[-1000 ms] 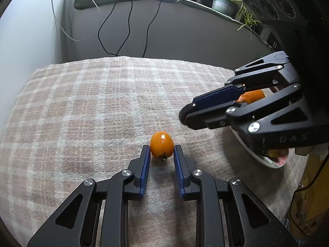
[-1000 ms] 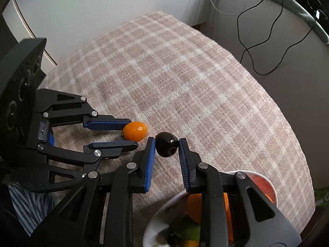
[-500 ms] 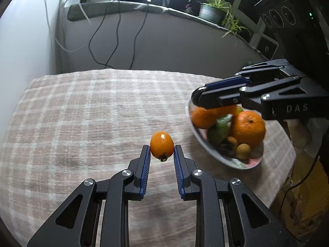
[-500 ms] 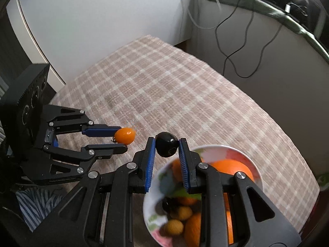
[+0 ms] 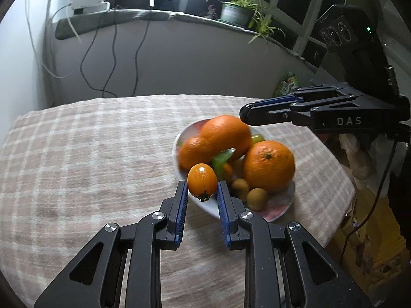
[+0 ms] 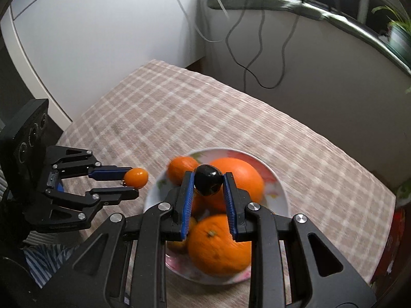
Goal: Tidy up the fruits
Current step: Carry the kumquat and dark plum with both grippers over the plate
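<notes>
Well, the left gripper [image 5: 202, 192] is clamping a small glossy orange tomato [image 5: 202, 181] just short of the white floral plate [image 6: 278, 187], while the right gripper [image 6: 208, 182] is pinching a shiny black oval fruit [image 6: 208, 179] above the piled oranges [image 6: 237, 175]. Dropping either there is risking a roll-off.

Tablecloth [image 5: 90, 154]: beige-and-white plaid. Plate [image 6: 278, 187]: white, pink floral rim. Oranges [image 5: 268, 165]: bright orange. Small tomato [image 5: 202, 182]: orange, dark calyx. Held fruit [image 6: 208, 179]: glossy black. Both grippers: black, blue pads [image 5: 181, 211].
</notes>
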The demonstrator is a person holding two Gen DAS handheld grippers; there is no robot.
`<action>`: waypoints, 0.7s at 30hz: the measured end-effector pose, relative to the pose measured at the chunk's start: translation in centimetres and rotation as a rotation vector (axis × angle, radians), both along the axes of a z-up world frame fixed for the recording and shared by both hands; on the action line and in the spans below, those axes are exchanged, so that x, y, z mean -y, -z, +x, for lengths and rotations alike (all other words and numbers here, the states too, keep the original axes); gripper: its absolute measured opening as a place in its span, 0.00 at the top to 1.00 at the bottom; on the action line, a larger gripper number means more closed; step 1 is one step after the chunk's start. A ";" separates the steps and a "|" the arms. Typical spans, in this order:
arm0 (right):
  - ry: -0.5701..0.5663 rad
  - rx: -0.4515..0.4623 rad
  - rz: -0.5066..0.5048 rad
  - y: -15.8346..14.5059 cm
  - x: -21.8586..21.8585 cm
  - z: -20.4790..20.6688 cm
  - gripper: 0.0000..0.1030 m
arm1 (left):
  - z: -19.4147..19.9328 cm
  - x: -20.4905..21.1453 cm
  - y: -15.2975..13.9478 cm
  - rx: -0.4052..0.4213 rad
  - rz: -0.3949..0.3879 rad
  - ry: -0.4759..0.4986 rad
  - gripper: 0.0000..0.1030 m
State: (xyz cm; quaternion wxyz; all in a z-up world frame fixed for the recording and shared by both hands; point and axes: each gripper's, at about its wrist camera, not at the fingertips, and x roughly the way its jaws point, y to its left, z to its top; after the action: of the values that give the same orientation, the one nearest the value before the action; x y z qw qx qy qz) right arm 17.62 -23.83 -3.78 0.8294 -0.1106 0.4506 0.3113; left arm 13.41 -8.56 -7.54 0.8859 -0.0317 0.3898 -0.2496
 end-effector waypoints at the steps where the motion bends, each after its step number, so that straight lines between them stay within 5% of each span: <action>1: 0.013 -0.002 0.004 0.1 0.7 0.1 0.77 | 0.0 0.3 -0.1 0.001 0.000 0.005 0.79; 21: 0.128 -0.066 0.027 3.7 6.2 3.5 0.77 | 0.6 4.7 0.1 -0.010 0.034 0.077 0.79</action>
State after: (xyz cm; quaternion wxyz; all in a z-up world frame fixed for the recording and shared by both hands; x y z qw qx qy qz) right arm 21.12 -30.00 -7.44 0.8337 -0.0599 0.4797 0.2670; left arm 14.00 -13.21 -7.69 0.8741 -0.0027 0.3993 -0.2766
